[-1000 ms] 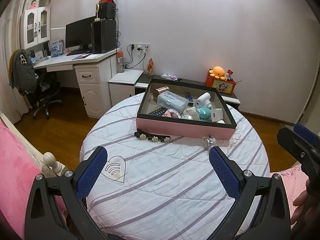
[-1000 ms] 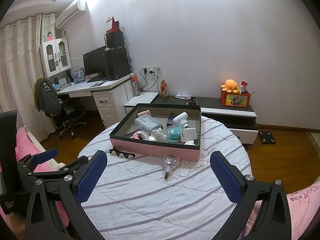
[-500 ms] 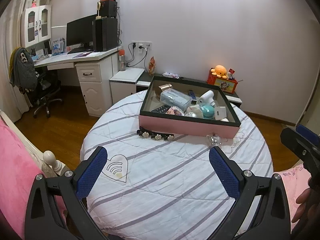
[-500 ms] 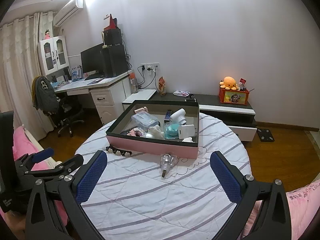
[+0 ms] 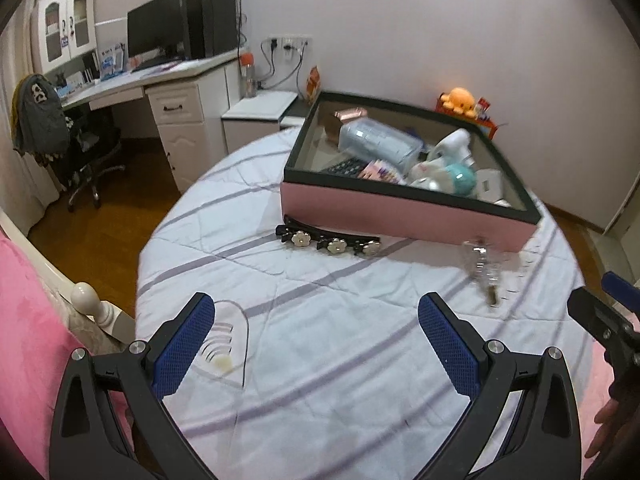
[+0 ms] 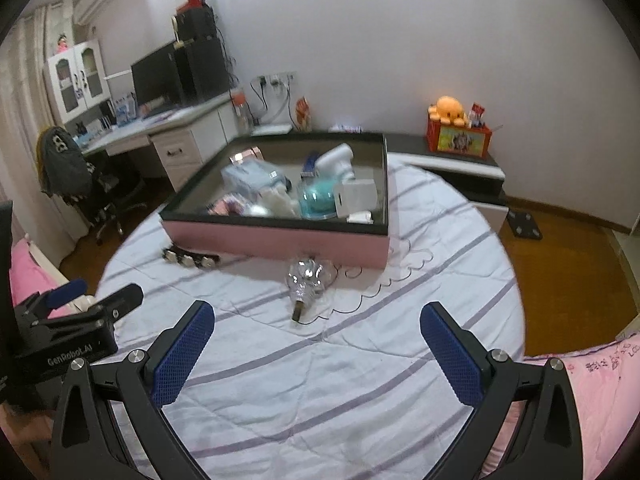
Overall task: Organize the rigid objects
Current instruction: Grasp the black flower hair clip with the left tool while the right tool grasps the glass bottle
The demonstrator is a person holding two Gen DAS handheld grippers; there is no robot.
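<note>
A pink box with a dark rim point(image 5: 400, 216) point(image 6: 276, 236) stands on the round bed and holds several small items. A black hair clip with white flowers point(image 5: 328, 240) point(image 6: 192, 259) lies on the quilt in front of the box's left part. A clear glass bulb-like object point(image 6: 306, 280) point(image 5: 482, 268) lies in front of its right part. My left gripper point(image 5: 316, 344) is open and empty, hovering short of the clip. My right gripper point(image 6: 316, 344) is open and empty, just short of the glass object.
The bed has a white striped quilt point(image 5: 340, 360). A pink cover point(image 5: 28, 320) and a bedpost knob point(image 5: 84, 294) are at the left. A desk with monitor point(image 5: 160, 36), office chair point(image 5: 80, 148) and low cabinet with an orange plush point(image 6: 448, 110) stand beyond.
Both grippers have moved forward and lower toward the bed; the box, hair clip and glass object look nearer. Both stay open.
</note>
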